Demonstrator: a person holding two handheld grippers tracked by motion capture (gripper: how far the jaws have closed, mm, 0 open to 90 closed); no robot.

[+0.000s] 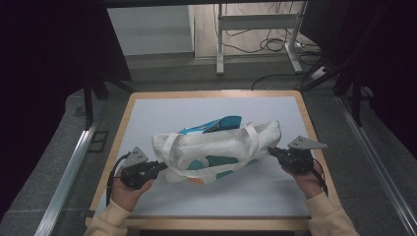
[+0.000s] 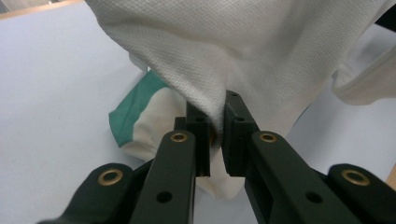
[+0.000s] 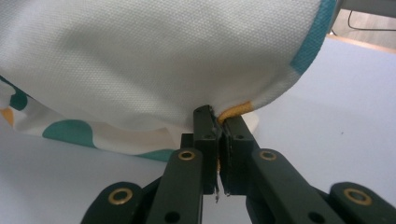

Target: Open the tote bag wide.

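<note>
A white cloth tote bag [image 1: 216,147] with teal and orange patches lies across the middle of the table, its straps looped over the top. My left gripper [image 1: 158,167] pinches the bag's left end; the left gripper view shows white fabric [image 2: 219,60] clamped between the jaws of that gripper [image 2: 215,122]. My right gripper [image 1: 273,152] is shut on the bag's right edge, and in the right gripper view the orange-trimmed hem [image 3: 236,109] is caught between its jaws [image 3: 218,122]. The bag's ends are lifted slightly off the table.
The table [image 1: 147,118] has a pale blue-grey top with a wooden rim. Beyond its far edge a white metal frame [image 1: 255,29] stands on the floor among cables. Dark curtains hang left and right.
</note>
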